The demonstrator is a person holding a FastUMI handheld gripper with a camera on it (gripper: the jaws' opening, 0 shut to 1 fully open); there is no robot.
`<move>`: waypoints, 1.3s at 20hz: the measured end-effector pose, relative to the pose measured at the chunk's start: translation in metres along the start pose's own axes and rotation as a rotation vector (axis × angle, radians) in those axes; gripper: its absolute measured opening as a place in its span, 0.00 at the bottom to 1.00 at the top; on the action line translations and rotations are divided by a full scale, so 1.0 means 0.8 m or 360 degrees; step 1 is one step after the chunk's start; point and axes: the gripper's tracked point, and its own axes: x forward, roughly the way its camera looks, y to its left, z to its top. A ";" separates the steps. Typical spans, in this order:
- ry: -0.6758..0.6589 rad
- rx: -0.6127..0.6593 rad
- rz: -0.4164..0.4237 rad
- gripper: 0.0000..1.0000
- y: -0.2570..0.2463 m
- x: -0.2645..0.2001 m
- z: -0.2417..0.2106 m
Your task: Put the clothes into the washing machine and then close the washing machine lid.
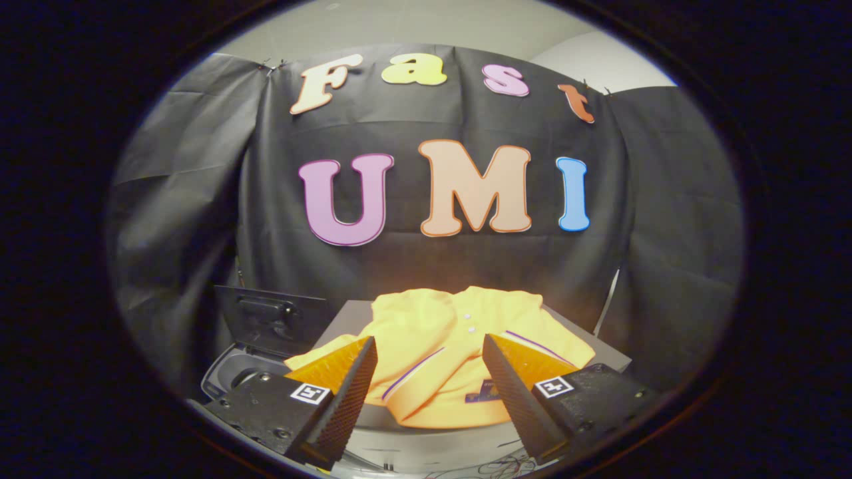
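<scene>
The hand-held gripper (pixel 429 346) is hovering with its two fingers spread wide and nothing caught between them; each finger (pixel 346 399) is carrying a small square marker on its base. A tangle of thin wires (pixel 492 466) is lying low in front, under the fingers.

Just ahead of the fingertips, and showing in the gap between them, a yellow shirt (pixel 439 346) is lying crumpled on a grey counter (pixel 426 439). It is showing a row of small white buttons down its front, thin purple stripes along its edges and a dark patch near its near hem. Its near edge is draping toward the front of the counter, and the fingertips are overlapping it in the view without clearly touching it.

To the left of the shirt, beside and lower than the counter, the washing machine (pixel 233 376) is sitting with its opening exposed. Its dark lid (pixel 269 319) is standing raised behind the opening, tilted back toward the booth wall.

Beyond all this, the black cloth wall (pixel 200 219) is hanging in folds, with a pale ceiling (pixel 399 26) above it.
</scene>
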 end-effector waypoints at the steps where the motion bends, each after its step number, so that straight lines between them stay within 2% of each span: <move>1: 0.0038 -0.0005 -0.0020 0.96 -0.008 0.016 0.001; 6: 0.0332 0.0052 -0.0024 0.96 -0.025 0.088 -0.023; 8: 0.0411 0.0087 -0.0063 0.97 -0.034 0.108 -0.031; 12: 0.0577 -0.0084 -0.0193 0.97 -0.067 0.129 -0.054; 16: 0.0723 0.0088 -0.0142 0.98 -0.063 0.131 -0.074; 18: 0.0692 0.0117 -0.0158 1.00 -0.066 0.135 -0.071; 21: 0.0726 0.0056 -0.0134 0.88 -0.061 0.131 -0.073; 24: 0.0731 0.0154 -0.0161 0.48 -0.061 0.124 -0.067; 26: 0.0717 0.0131 -0.0165 0.37 -0.068 0.119 -0.059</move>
